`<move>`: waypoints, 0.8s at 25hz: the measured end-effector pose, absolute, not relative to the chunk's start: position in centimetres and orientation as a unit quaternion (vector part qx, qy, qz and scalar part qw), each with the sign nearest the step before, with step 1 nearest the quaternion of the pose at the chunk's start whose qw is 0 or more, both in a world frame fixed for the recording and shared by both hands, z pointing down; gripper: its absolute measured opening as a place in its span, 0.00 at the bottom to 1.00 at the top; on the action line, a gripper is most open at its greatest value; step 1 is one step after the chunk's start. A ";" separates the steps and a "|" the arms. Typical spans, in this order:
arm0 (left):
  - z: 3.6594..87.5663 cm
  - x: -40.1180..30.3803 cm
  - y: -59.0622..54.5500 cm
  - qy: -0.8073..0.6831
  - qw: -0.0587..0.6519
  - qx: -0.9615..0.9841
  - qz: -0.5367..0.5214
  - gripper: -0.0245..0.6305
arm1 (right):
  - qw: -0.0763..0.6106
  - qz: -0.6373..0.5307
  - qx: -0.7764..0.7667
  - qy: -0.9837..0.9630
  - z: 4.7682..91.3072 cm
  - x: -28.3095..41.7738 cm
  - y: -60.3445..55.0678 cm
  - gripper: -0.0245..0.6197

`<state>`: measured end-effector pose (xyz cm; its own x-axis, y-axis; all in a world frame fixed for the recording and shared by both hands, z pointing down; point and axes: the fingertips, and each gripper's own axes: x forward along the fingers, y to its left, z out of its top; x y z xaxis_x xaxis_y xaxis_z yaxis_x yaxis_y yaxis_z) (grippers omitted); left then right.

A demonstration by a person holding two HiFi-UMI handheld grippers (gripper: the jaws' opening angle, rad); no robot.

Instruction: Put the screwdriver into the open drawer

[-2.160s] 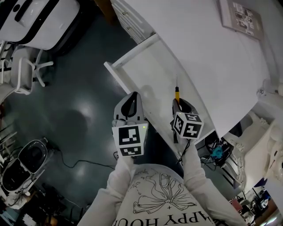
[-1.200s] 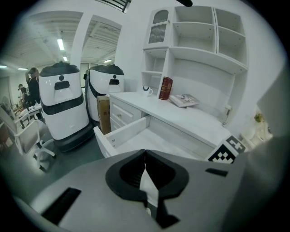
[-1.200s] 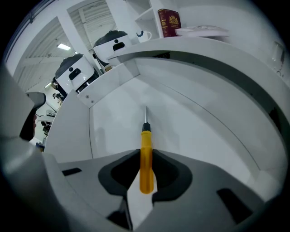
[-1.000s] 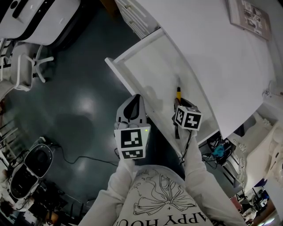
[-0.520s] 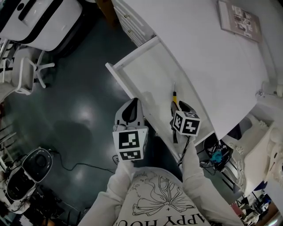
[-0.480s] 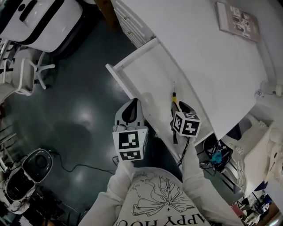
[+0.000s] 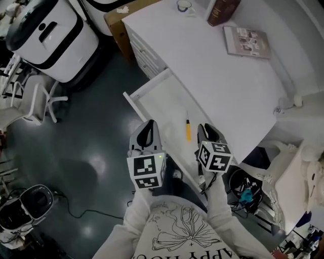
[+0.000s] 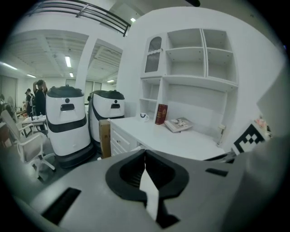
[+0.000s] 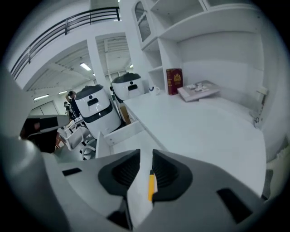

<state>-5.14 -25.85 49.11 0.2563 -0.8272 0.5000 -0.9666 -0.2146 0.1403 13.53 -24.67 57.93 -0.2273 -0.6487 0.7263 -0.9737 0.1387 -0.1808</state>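
The screwdriver [image 7: 188, 129], yellow-handled with a thin shaft, lies loose on the floor of the open white drawer [image 7: 162, 96]. My right gripper [image 7: 206, 128] hovers above the drawer's right side, apart from the tool. Its jaws have just been closing and still stand apart with nothing gripped; in the right gripper view the screwdriver [image 9: 151, 186] shows far below through the gap of the right gripper [image 9: 146, 156]. My left gripper [image 7: 148, 126] hangs over the drawer's front edge. In the left gripper view the left gripper [image 8: 145, 153] has its tips together, holding nothing.
The white desk top [image 7: 217, 76] carries a magazine [image 7: 246, 41], a brown book [image 7: 223, 10] and a cup [image 7: 183, 6]. White machines [image 7: 50, 35] and a white chair [image 7: 30, 101] stand on the dark floor to the left. Shelves [image 8: 199, 59] rise behind the desk.
Both grippers have risen away from the drawer. The screwdriver, at the right gripper's tips a second ago, now lies free in the drawer to that gripper's left.
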 end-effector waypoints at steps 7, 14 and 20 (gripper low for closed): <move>41.6 -4.7 -25.1 -0.610 0.152 0.770 0.110 0.05 | 0.167 0.241 0.588 -0.754 47.2 14.1 -25.7 0.16; 35.7 -4.2 -23.2 -0.627 0.109 0.768 0.080 0.05 | 0.118 0.187 0.589 -0.778 40.6 13.8 -24.6 0.14; 31.7 -4.2 -21.7 -0.639 0.076 0.764 0.058 0.05 | 0.084 0.146 0.589 -0.791 35.8 13.7 -23.5 0.10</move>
<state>-4.20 -21.73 31.70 0.1774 -0.9666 0.1850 -0.9841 -0.1726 0.0415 13.72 -23.54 35.80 -0.2925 -0.9066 0.3040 -0.9555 0.2642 -0.1316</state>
